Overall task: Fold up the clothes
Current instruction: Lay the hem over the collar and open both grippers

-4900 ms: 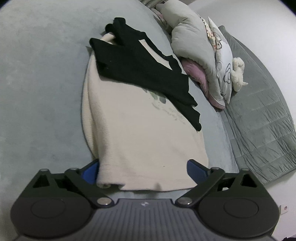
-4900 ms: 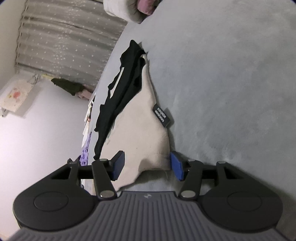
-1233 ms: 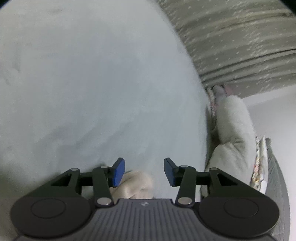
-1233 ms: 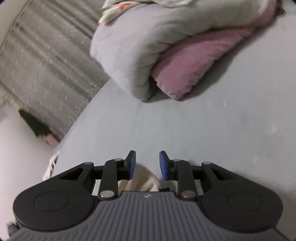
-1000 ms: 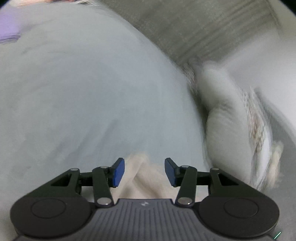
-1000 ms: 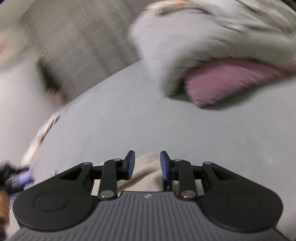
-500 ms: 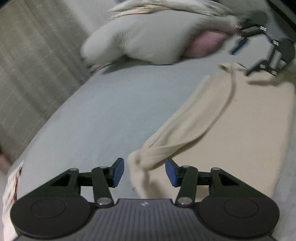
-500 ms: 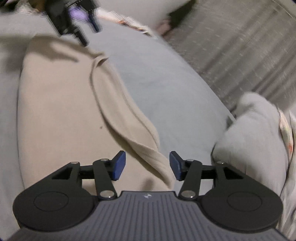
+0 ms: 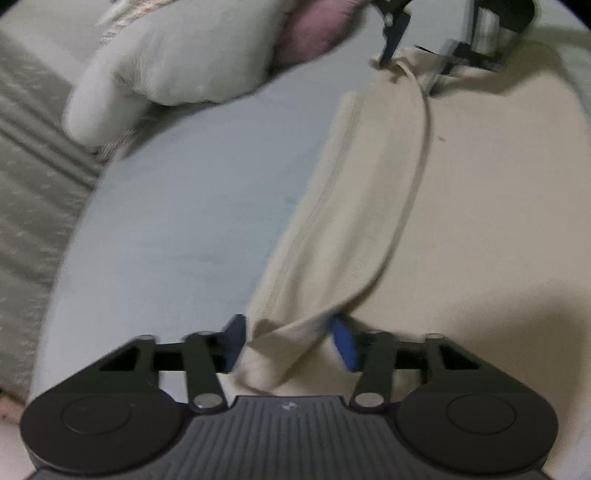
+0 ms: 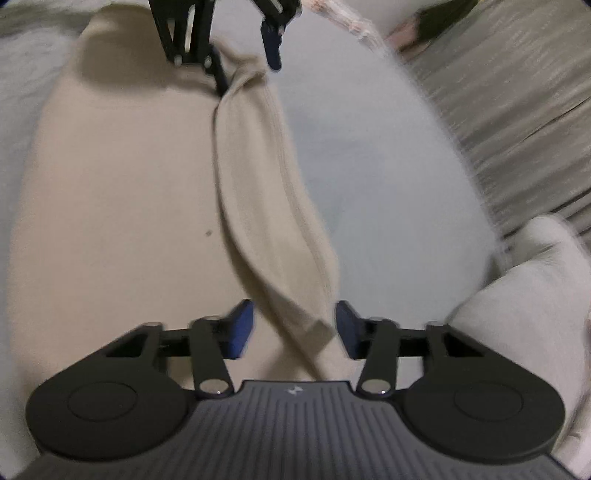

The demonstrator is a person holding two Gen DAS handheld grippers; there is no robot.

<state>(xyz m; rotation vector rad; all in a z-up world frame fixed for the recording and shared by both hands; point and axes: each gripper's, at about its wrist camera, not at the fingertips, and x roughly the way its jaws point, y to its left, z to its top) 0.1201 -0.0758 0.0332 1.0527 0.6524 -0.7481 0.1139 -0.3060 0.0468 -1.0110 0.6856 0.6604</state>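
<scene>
A cream garment (image 9: pixel 480 221) (image 10: pixel 110 184) lies flat on the grey-blue bed, with a rolled fold (image 9: pixel 351 240) (image 10: pixel 273 206) along its upper edge. My left gripper (image 9: pixel 288 343) straddles one end of that fold. Its jaws are closing, with the cloth between the blue pads and a gap still showing. My right gripper (image 10: pixel 293 328) straddles the other end, also closing on the fold with its pads apart. Each gripper appears at the top of the other's view: the right gripper (image 9: pixel 410 55) and the left gripper (image 10: pixel 245 62).
A bunched grey quilt (image 9: pixel 184 62) (image 10: pixel 517 295) and a pink pillow (image 9: pixel 310 29) lie close beyond the garment. Bare bed sheet (image 9: pixel 192 221) (image 10: pixel 369 166) runs beside the fold. A grey curtain (image 9: pixel 26 166) (image 10: pixel 517 74) hangs past the bed's edge.
Both grippers rolled round and dropped to the garment's far edge. Each now has an end of the fold between its pads.
</scene>
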